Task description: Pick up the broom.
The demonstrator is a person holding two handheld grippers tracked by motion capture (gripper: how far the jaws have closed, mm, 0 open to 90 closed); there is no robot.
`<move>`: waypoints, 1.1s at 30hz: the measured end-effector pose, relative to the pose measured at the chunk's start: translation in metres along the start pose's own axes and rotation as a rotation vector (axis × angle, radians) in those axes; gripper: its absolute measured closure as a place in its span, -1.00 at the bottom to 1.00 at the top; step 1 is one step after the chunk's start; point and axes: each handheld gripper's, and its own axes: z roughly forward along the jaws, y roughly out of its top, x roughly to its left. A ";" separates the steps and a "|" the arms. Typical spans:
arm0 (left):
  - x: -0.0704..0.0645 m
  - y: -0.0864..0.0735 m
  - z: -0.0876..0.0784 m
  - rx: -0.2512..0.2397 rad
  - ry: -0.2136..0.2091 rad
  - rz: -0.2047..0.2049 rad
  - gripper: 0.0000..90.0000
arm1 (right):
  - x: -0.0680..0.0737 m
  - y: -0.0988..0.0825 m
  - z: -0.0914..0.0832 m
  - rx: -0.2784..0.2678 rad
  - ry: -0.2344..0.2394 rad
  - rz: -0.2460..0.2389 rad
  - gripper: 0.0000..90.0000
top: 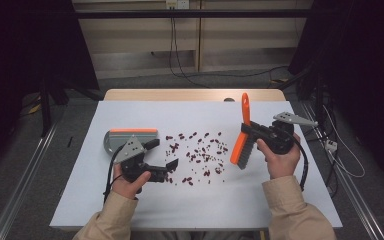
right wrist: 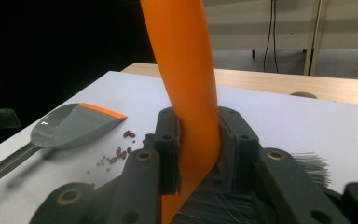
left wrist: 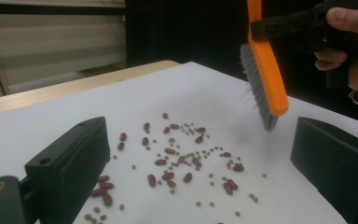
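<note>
Right now, as I see it:
Right hand-held gripper [top: 252,131]: pinching the orange brush [top: 241,135] by its handle, bristles above the bench [top: 130,210].
Left hand-held gripper [top: 164,154]: jaws spread, empty, beside scattered beans [top: 200,152].
Dustpan [top: 125,137]: lying behind the left one.

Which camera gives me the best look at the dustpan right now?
The right gripper view: the grey dustpan lies clear, with its orange lip and handle. In the high view the dustpan is partly behind the left gripper. The left gripper view faces the beans and brush.
</note>
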 end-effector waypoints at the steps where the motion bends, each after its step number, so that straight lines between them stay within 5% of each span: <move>1: -0.001 0.000 0.003 0.004 0.000 -0.001 -0.90 | 0.003 0.001 0.002 0.001 0.006 -0.004 0.59; 21: -0.015 -0.004 0.053 0.076 -0.064 -0.021 -0.66 | 0.048 0.004 0.047 -0.002 0.080 -0.036 0.59; 33: -0.019 -0.011 0.072 0.141 -0.066 -0.045 -0.12 | 0.069 0.004 0.063 0.006 0.112 -0.066 0.59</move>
